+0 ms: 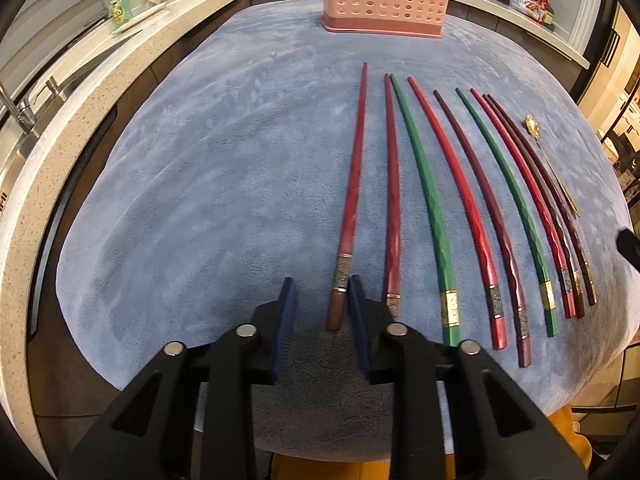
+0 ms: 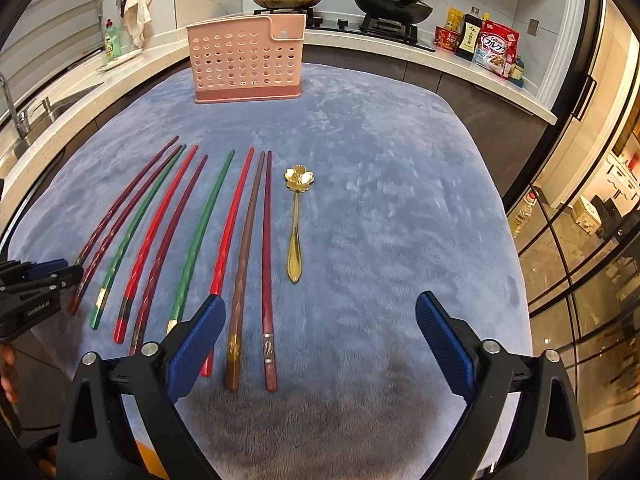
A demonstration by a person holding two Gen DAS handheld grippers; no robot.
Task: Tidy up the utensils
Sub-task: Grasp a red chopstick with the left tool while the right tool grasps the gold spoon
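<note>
A: Chopsticks lie in a fanned row on the blue mat, and we have our left gripper [image 1: 322, 304] set around the thick end of the leftmost dark red chopstick [image 1: 352, 196]. Its fingers stand apart, one on each side of the handle. The right-hand pad looks close to the banded collar, though from this angle we cannot tell if it touches.

B: And our right gripper [image 2: 316, 336] hangs wide open above the near ends of the two brown chopsticks [image 2: 256, 248], holding nothing. The gold spoon [image 2: 296, 220] lies ahead, between its fingers.

A: The risk, as we judge it: the neighbouring red chopstick [image 1: 392, 208] lies just beside our right finger. If we close off-centre, the pad may nudge it or pinch both together.

B: The sticks are slim, glossy and tapered, with faceted handles and metal bands. A lacquered surface like that could slip or pivot in the ribbed blue pads [image 1: 286, 320], especially when gripped so near the end.

A: The plush mat [image 1: 200, 200] gives way, so pressing down might tilt the far tip up.

B: The pink perforated holder [image 2: 246, 60] stands well ahead of both grippers, and nothing shows above its rim.
</note>
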